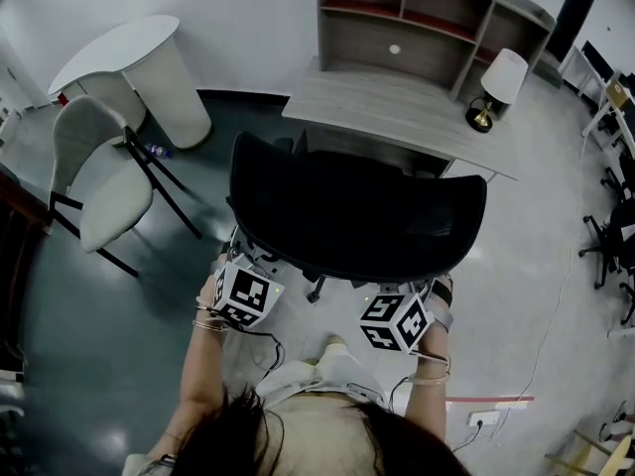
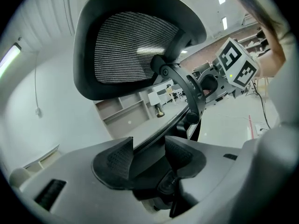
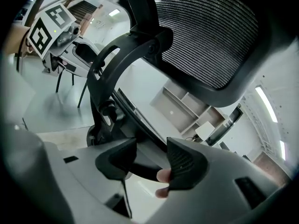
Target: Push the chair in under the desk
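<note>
The black mesh-backed office chair stands right in front of the grey wooden desk, its back towards me. In the head view its backrest covers the desk's near edge, and the seat is hidden beneath it. My left gripper is at the backrest's lower left rim, my right gripper at the lower right. Seen from the left gripper, the dark rim of the chair fills the gap between the pads. The right gripper likewise holds a black rim of the chair.
A white lamp stands on the desk's right end, with an open shelf unit behind. A pale chair with black legs and a white round table are to the left. More chairs stand at the far right.
</note>
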`<act>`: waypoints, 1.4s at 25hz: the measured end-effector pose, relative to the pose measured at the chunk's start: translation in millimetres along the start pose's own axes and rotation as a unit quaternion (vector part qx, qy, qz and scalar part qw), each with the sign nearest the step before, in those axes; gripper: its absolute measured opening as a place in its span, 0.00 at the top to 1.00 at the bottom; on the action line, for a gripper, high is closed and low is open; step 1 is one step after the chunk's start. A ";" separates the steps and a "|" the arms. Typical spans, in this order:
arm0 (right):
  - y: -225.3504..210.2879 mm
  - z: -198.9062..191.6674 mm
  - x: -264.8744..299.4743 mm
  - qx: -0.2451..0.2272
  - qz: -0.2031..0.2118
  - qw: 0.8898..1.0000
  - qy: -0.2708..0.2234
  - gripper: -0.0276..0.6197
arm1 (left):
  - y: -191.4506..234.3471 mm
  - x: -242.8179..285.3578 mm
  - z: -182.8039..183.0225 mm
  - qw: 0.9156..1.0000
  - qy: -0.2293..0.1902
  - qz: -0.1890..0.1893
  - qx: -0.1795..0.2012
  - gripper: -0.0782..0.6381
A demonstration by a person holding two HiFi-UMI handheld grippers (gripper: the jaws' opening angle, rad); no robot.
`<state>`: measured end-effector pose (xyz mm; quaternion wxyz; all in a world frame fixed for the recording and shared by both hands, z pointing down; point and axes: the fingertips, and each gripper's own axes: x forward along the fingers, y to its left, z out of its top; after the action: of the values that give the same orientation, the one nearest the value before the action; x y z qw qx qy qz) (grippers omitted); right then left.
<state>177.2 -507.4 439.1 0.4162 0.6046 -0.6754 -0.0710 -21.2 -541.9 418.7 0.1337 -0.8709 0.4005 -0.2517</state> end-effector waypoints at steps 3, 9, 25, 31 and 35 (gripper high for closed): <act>0.3 -0.6 -1.6 0.001 -0.005 1.000 -0.005 0.64 | -0.6 -1.6 0.3 1.000 0.003 0.008 0.004 0.59; 1.1 -0.7 -6.9 0.012 -0.004 1.000 -0.009 0.64 | -3.9 -14.3 -2.1 1.000 -0.001 0.021 -0.003 0.59; 19.6 -7.4 -68.1 0.107 -0.031 0.994 -0.015 0.73 | -11.8 -85.0 -1.1 0.995 -0.043 0.030 -0.081 0.65; 36.1 -10.2 -99.2 0.120 -0.039 0.992 -0.012 0.75 | -21.1 -113.0 -6.0 0.994 -0.051 0.030 -0.091 0.71; 44.4 -9.6 -119.2 0.141 -0.045 0.989 -0.018 0.78 | -26.1 -132.7 -9.8 0.994 -0.051 0.036 -0.092 0.76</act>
<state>140.6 -387.6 415.1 0.3108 0.6855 -0.6584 -0.0042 -83.4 -423.9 394.3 0.0819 -0.8760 0.4462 -0.1641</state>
